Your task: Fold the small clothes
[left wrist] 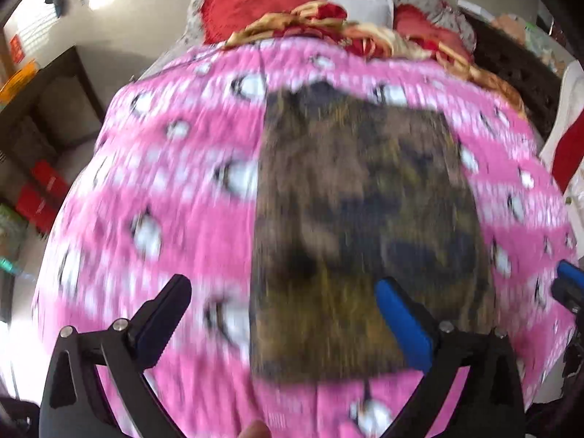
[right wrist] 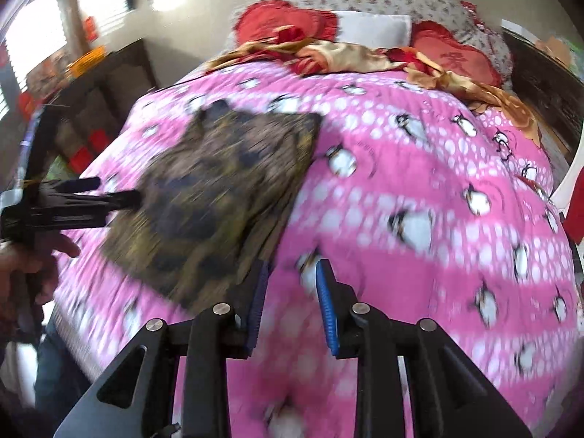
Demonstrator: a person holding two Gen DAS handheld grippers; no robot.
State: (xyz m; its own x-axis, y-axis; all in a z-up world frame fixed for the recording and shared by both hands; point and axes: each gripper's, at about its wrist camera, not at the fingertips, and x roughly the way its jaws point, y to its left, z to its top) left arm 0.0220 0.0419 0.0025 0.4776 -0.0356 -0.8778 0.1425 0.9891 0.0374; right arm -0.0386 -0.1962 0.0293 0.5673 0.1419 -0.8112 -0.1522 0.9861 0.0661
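- Dark brown-and-black patterned garment [left wrist: 365, 219] lies flat on the pink penguin-print quilt [left wrist: 164, 189]. It looks like one tidy panel with a straight left edge, so we judge a fold has been laid down and let go.
- Left wrist view: garment fills centre, running from 12 o'clock to 6. Right wrist view: it sits at 9–10 o'clock of centre.
- Both frames are motion-blurred, so fabric type and any collar or sleeves can't be made out.
- Left gripper [left wrist: 281, 314]: jaws spread wide with nothing between them. It hangs over the garment's near edge, pitched steeply down.
- Right gripper [right wrist: 290, 303]: jaws partly apart and holding nothing, with only quilt in the gap. It sits just off the garment's near-right corner, also pitched down.
- In the right wrist view the left gripper shows at 9 o'clock, tips at the garment's left edge, with the person's hand [right wrist: 33, 266] below it.
- Next move, our call: pick the two corners for the next fold and line each gripper up with an edge before closing.
- Risk: pinching the quilt together with the garment.
- Red cushions [right wrist: 284, 23] and gold-red cloth [right wrist: 328, 54] at 12 o'clock are well clear.
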